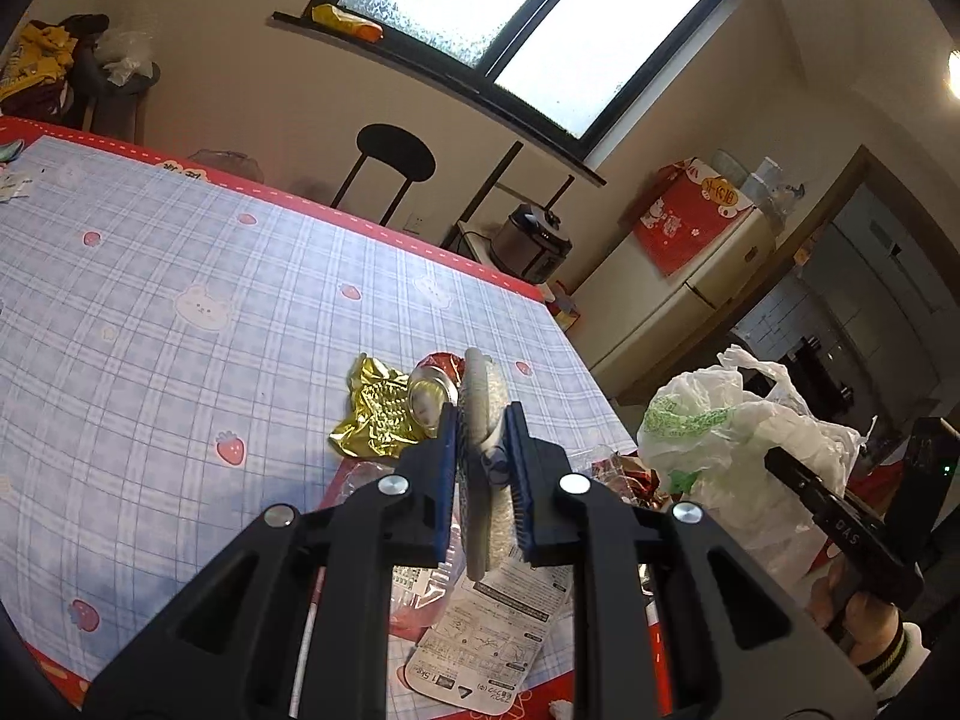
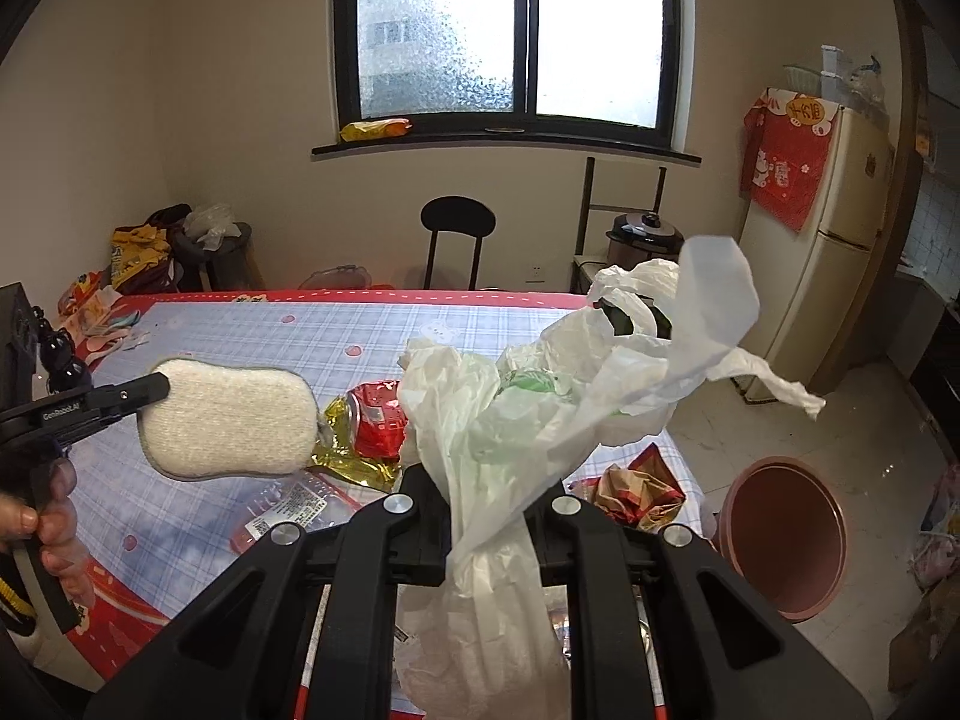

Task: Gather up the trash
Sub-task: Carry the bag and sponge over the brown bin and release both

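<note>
The left tool [image 1: 485, 468] is clamped narrow on a pale oval sponge [image 2: 231, 417], held edge-on between its blue pads and lifted clear of the table [image 1: 150, 276]. The right tool [image 2: 483, 531] is pinched nearly closed on the gathered neck of a white plastic bag [image 2: 540, 396], which billows up in front of it with loose handles flaring to the right.

Judging by how things lie, the collecting is only partly done. The sponge is picked up but not yet in the bag, and the bag's mouth looks crumpled rather than spread, so getting it open seems the next hurdle. Still lying on the table are a gold foil wrapper [image 1: 375, 414], a crushed red can [image 2: 378, 414] just beside it, a clear plastic package [image 2: 288, 507] with a label, a printed paper sheet [image 1: 486, 630] near the front edge, and a red-and-tan crumpled wrapper [image 2: 639, 489] at the right corner.

The table wears a blue checked cloth with strawberries and bunnies, bordered in red. A pink bin [image 2: 783, 537] stands on the tiled floor to the right. Beyond are a black chair [image 2: 457, 234], a dark-framed frosted window [image 2: 510, 36], a cream fridge [image 2: 834, 264] draped in red, and a cooker [image 2: 645, 237] on a low stand.
</note>
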The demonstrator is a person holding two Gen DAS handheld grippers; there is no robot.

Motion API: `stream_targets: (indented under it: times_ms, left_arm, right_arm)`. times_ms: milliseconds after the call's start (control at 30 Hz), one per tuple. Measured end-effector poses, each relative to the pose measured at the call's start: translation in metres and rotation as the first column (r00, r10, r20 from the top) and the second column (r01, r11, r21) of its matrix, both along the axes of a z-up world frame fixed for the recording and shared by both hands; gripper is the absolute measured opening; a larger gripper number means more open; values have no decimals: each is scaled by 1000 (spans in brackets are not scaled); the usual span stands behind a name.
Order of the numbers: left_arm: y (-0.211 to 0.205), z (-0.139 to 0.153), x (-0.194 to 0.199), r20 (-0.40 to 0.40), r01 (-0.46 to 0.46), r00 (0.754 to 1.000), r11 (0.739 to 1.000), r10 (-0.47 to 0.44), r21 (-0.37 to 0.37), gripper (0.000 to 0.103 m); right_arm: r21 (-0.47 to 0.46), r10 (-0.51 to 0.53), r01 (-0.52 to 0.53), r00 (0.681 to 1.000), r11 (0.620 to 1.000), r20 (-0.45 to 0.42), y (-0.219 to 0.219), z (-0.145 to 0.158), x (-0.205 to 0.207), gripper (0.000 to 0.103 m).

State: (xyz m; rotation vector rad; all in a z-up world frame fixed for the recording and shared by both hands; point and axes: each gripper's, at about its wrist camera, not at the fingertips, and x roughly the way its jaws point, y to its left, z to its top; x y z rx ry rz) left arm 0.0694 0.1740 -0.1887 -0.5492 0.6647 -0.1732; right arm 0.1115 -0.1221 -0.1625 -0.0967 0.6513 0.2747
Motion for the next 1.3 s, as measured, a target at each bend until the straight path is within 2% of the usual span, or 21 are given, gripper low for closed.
stream_targets:
  times_ms: [233, 367, 467, 633, 700, 833, 1000, 1133, 1167, 1233, 1267, 1300]
  left_arm:
    - [-19, 14, 0, 24, 10, 1000, 1000, -10, 22, 19]
    - [-30, 22, -2, 37, -24, 999, 999, 23, 34, 19]
    - [-45, 25, -5, 28, -57, 998, 998, 56, 25, 19]
    - [-79, 34, -6, 31, -88, 996, 995, 86, 53, 19]
    - [-93, 36, -5, 25, -94, 995, 994, 93, 47, 19]
    - [-126, 43, 1, 17, -93, 996, 992, 92, 87, 19]
    - [-165, 49, 9, 15, -87, 996, 990, 86, 115, 19]
    - [-194, 55, 14, 20, -74, 997, 988, 72, 133, 19]
    - [-201, 57, 16, 22, -67, 998, 988, 64, 138, 19]
    - [-212, 59, 19, 26, -55, 998, 988, 52, 144, 19]
    - [-219, 61, 21, 29, -46, 999, 988, 42, 146, 19]
    - [-224, 62, 22, 31, -39, 999, 988, 35, 148, 19]
  right_arm:
    - [-10, -90, 90, 996, 996, 29, -46, 4, 6, 14]
    - [-39, -139, 140, 990, 989, 30, -87, -1, 22, 14]
    - [-62, -173, 172, 985, 983, -3, -123, -9, 40, 14]
    - [-81, -233, 229, 971, 970, -51, -194, -27, 69, 14]
    - [-87, -256, 249, 963, 965, -88, -226, -39, 82, 14]
    - [-100, -299, 286, 942, 953, -152, -280, -67, 105, 14]
    - [-100, -317, 302, 918, 948, -239, -322, -103, 130, 14]
    - [-77, -308, 299, 910, 951, -277, -341, -117, 145, 17]
    - [-69, -303, 296, 908, 953, -288, -344, -119, 148, 22]
    - [-55, -296, 293, 909, 955, -295, -348, -119, 151, 41]
    - [-47, -291, 290, 912, 956, -290, -350, -118, 151, 57]
    - [-34, -281, 283, 917, 959, -283, -352, -115, 151, 66]
